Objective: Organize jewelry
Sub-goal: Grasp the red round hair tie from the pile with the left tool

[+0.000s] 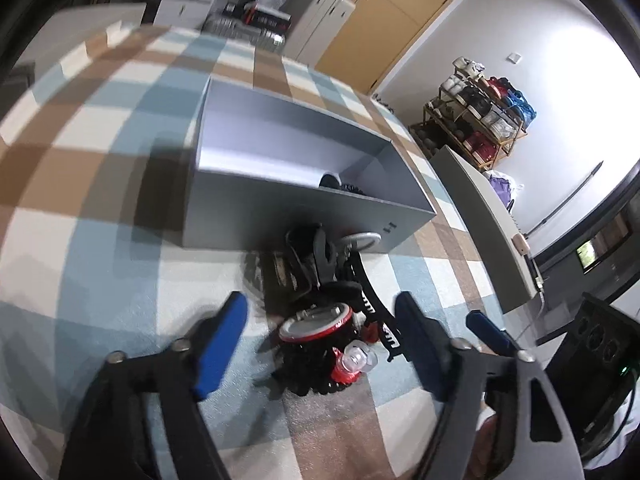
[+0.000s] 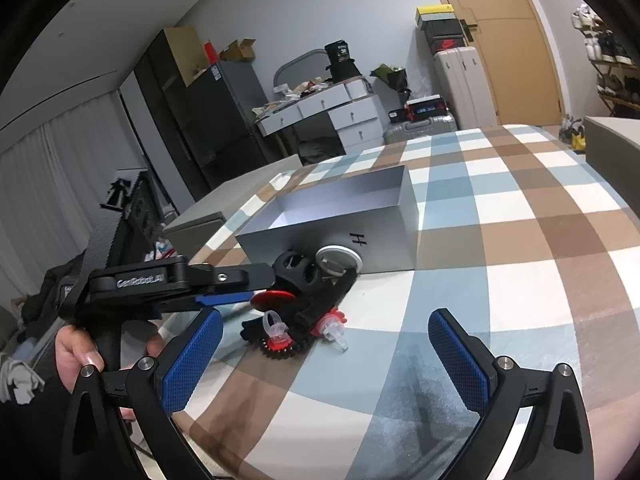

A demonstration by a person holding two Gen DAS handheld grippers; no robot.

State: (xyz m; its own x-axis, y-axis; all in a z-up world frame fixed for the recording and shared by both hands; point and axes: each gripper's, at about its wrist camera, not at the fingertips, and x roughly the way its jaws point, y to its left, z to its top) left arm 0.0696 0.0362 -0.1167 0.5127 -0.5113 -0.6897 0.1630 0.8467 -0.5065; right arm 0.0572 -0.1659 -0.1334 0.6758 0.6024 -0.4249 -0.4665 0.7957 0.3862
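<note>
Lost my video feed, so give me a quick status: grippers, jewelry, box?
Left gripper open, poised over jewelry pile. Right gripper open, empty. Pile on the checked cloth against the grey box, not yet boxed. Nothing blocking.

A heap of jewelry [image 2: 304, 320] lies on the tablecloth [image 2: 520, 240] just before the box [image 2: 380, 236] (touching its front wall).

Open grey box [image 2: 384, 216] on the checked cloth [image 2: 520, 280], top unobstructed, near wall rising directly behind a jewelry heap [image 2: 304, 312] pressed against it. Wide bare cloth to the right of heap and box. From the left, blocked by the left gripper [image 1: 320, 320], spread wide over the heap. Right gripper [image 2: 324, 356] also spread, on the heap's near side.
</note>
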